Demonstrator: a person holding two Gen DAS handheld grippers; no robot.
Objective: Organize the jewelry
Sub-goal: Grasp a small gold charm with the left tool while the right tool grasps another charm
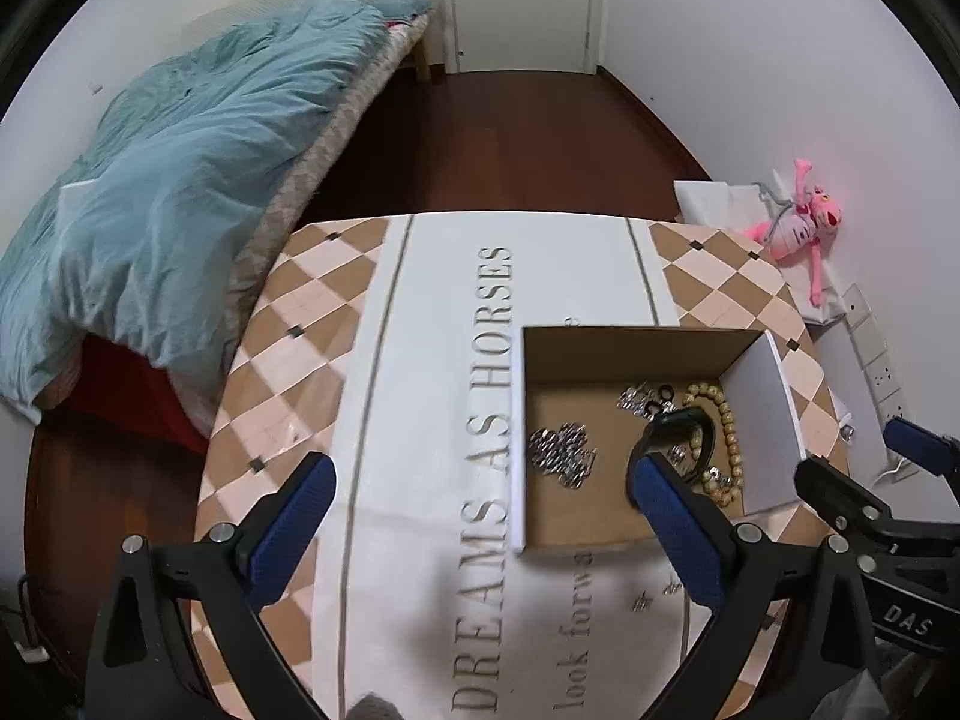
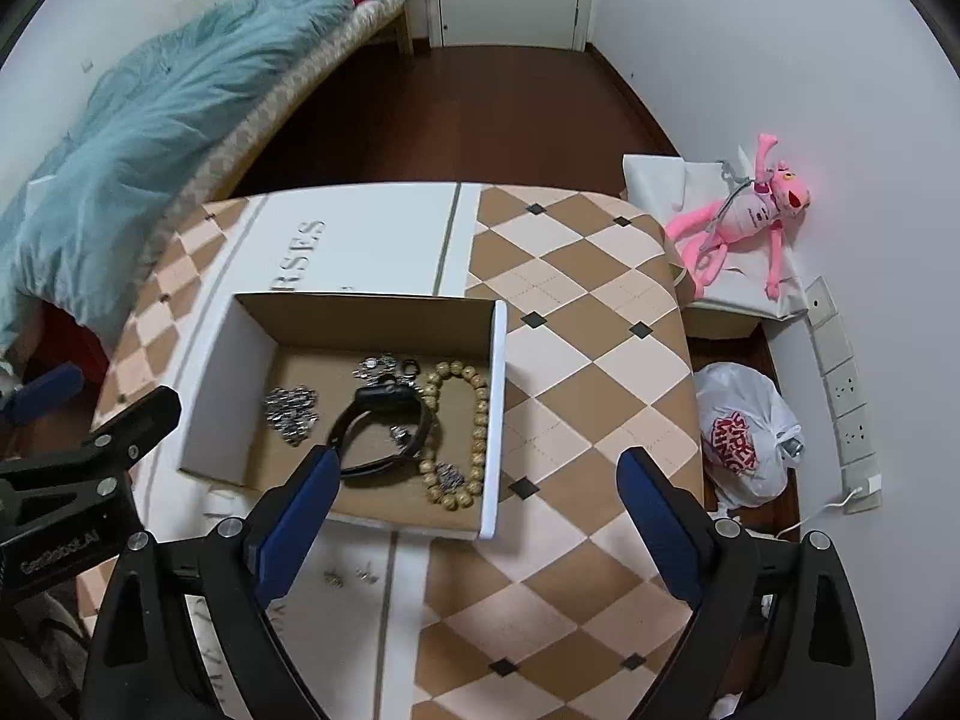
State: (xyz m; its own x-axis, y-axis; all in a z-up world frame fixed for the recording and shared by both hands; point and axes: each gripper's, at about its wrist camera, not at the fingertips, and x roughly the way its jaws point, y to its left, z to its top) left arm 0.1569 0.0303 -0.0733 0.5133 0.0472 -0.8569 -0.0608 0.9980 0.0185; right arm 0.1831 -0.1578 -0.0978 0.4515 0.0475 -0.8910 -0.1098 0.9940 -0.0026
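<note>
An open cardboard box (image 1: 521,438) (image 2: 495,420) stands on the table. Inside lie a silver chain pile (image 1: 561,455) (image 2: 292,412), a wooden bead bracelet (image 1: 729,444) (image 2: 477,438), a black band (image 1: 681,423) (image 2: 384,414) and small silver pieces (image 1: 642,399) (image 2: 378,367). Small earrings (image 1: 651,597) (image 2: 348,576) lie on the cloth in front of the box. My left gripper (image 1: 480,516) is open and empty, near the box's left front corner. My right gripper (image 2: 480,504) is open and empty, at the box's right front corner.
The table carries a diamond-pattern cloth (image 2: 588,324) with a white lettered runner (image 1: 444,360). A bed with a blue duvet (image 1: 168,180) lies at the left. A pink plush toy (image 2: 744,222), a plastic bag (image 2: 744,432) and wall sockets (image 2: 840,384) are at the right.
</note>
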